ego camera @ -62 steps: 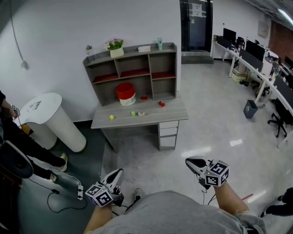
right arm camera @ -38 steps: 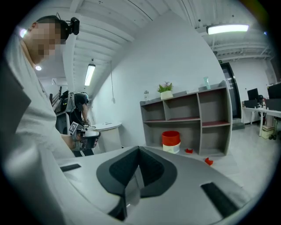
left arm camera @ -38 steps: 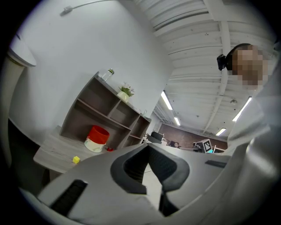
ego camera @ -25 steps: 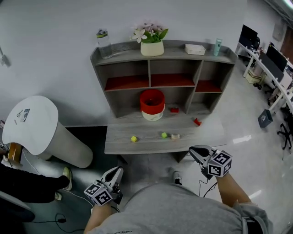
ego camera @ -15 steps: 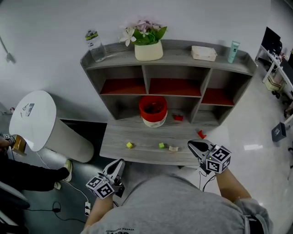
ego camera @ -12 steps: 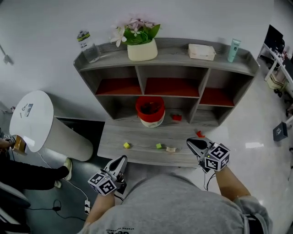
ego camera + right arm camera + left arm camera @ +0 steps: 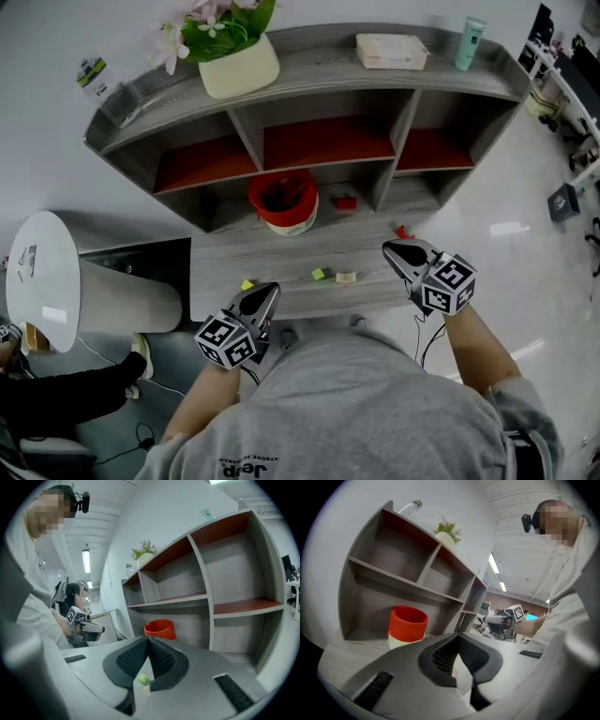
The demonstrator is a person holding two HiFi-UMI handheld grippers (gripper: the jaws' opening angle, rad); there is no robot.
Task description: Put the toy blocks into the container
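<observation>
Near the left front edge of the desk lies a yellow block. It is a small cube, judged light and rigid, and best pinched across two flat faces, though it looks smooth enough to skid if nudged. The left gripper hangs just before that edge, its jaws closed together on nothing. Behind it, at the mouth of the shelf unit's lower compartment, stands the open-topped red container; something dark inside it cannot be made out. Further right, a green block and a cream block lie close together near the front edge. A red block sits back under the shelf. A second red block lies just beside the right gripper, whose jaws are likewise closed and empty. The shelf board above the container may crowd a drop from overhead. The flower pot on top stands well clear.
</observation>
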